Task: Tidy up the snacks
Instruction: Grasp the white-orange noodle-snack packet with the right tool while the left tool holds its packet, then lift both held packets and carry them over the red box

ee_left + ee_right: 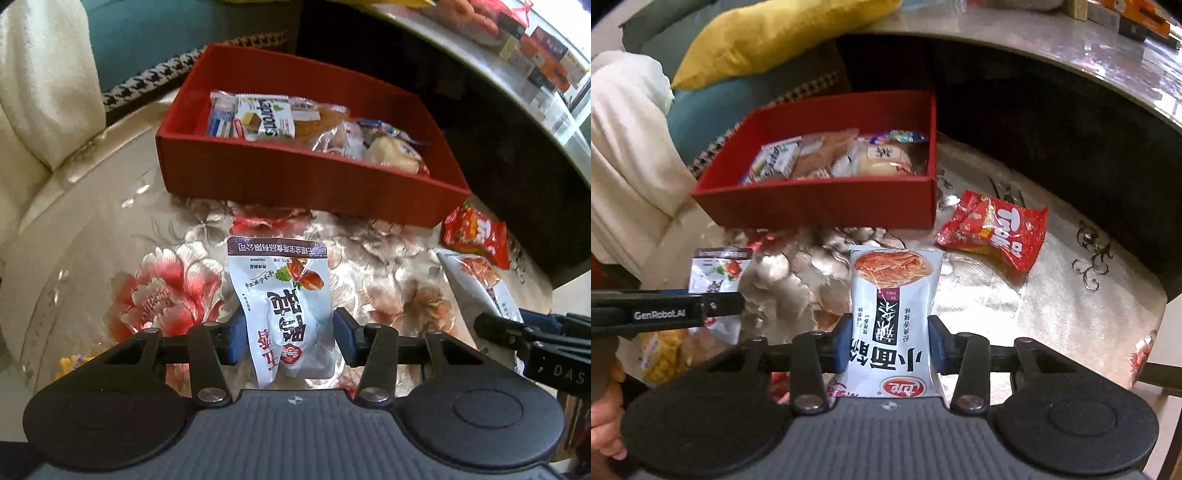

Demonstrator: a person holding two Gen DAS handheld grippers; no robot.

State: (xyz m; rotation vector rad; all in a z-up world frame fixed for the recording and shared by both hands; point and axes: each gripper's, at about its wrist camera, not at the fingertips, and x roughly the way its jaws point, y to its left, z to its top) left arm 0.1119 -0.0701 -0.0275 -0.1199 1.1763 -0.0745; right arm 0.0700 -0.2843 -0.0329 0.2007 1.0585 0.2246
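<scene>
A red box (295, 177) (820, 201) with several wrapped snacks inside stands on the floral table. My left gripper (286, 338) has its blue pads against both sides of a white drumstick snack packet (284, 295), shut on it. In the right wrist view that packet (716, 271) shows at the left behind the left gripper's finger. My right gripper (888, 347) is shut on a white noodle-snack packet (892, 314), also seen at the right in the left wrist view (476, 284). A red Tom snack packet (997, 229) (476, 236) lies by the box's right corner.
A cream cushion (40, 92) is left of the box. A yellow pillow (768, 33) lies behind it. A curved grey tabletop (1089, 66) with more packets rises at the back right. A yellow packet (661, 358) lies near the left front.
</scene>
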